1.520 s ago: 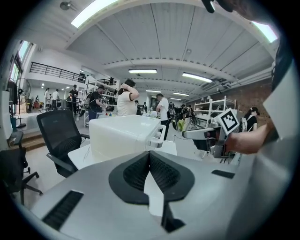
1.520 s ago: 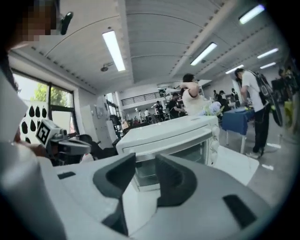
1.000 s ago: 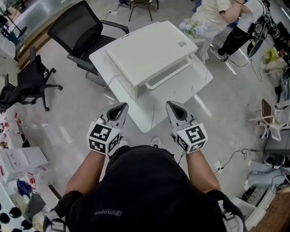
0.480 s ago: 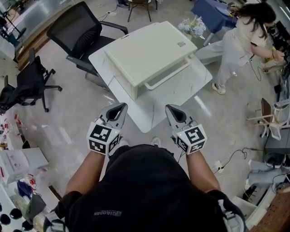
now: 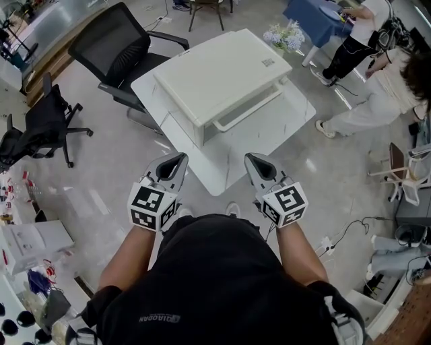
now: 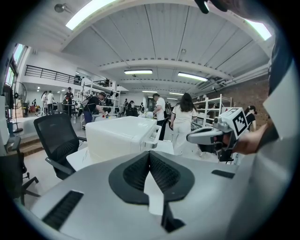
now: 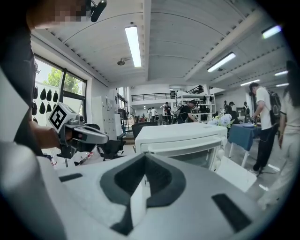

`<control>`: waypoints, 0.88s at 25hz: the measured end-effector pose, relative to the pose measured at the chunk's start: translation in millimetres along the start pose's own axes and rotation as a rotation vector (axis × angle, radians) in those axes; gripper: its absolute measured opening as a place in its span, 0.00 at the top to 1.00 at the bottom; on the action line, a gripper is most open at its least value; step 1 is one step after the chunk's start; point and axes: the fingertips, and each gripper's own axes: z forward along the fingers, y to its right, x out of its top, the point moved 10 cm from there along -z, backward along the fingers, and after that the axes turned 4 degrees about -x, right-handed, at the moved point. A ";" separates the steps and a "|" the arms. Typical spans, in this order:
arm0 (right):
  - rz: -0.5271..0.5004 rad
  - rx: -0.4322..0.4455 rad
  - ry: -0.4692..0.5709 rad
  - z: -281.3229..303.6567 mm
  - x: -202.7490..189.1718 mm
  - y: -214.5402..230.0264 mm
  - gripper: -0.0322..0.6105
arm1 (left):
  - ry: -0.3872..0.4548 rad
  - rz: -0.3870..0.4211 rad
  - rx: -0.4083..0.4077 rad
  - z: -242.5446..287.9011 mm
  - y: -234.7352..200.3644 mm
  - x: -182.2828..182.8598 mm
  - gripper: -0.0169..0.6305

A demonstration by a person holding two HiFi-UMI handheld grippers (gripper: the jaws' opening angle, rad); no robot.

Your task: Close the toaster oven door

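Note:
A white toaster oven [image 5: 215, 74] stands on a white table [image 5: 219, 172], its door up against the body and the long handle [image 5: 246, 113] facing me. My left gripper [image 5: 180, 159] and right gripper [image 5: 251, 159] hover side by side in front of my chest, short of the table's near corner, both shut and empty. In the left gripper view the oven [image 6: 119, 136] lies ahead of the left gripper's [image 6: 150, 153] touching pads, with the right gripper [image 6: 206, 136] beside it. From the right gripper [image 7: 144, 157] I see the oven's [image 7: 180, 136] glass door front and the left gripper [image 7: 89, 136].
A black office chair [image 5: 114, 47] stands against the table's far left side, another black chair [image 5: 40, 121] further left. People [image 5: 377, 60] move by a blue table [image 5: 316, 17] at the upper right. Flowers [image 5: 286, 37] sit behind the oven. Cables and clutter lie at the right.
The people at the upper right have walked about. Both grippers have stayed nearly still, shut, in front of me.

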 end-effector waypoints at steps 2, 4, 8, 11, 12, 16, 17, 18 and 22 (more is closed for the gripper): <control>0.004 0.000 0.001 -0.6 -1.1 0.1 0.95 | -0.002 0.000 0.000 -0.1 0.7 -0.8 0.97; 0.005 -0.002 0.001 -1.4 -2.2 0.7 0.95 | -0.004 0.001 -0.001 0.5 1.4 -1.3 0.97; 0.010 -0.001 0.004 -1.1 -3.4 0.4 0.95 | -0.001 0.007 -0.005 0.3 3.0 -0.3 0.97; 0.017 -0.002 -0.001 -1.9 -4.6 -0.5 0.95 | -0.006 0.005 -0.011 0.6 4.5 -1.6 0.97; 0.018 -0.002 -0.003 -2.0 -4.8 -0.9 0.95 | -0.007 0.004 -0.011 0.5 4.5 -1.9 0.97; 0.021 -0.004 -0.006 -3.5 -4.4 -0.2 0.95 | -0.006 -0.001 -0.010 0.0 4.6 -1.6 0.97; 0.021 -0.005 -0.006 -3.9 -4.6 0.3 0.95 | -0.005 -0.001 -0.010 0.4 4.7 -1.4 0.97; 0.022 -0.005 -0.005 -3.8 -4.8 0.9 0.95 | -0.004 0.000 -0.011 1.1 4.6 -1.0 0.97; 0.020 -0.005 -0.003 -1.4 -4.2 0.9 0.95 | -0.002 0.003 -0.012 2.5 2.6 -0.6 0.97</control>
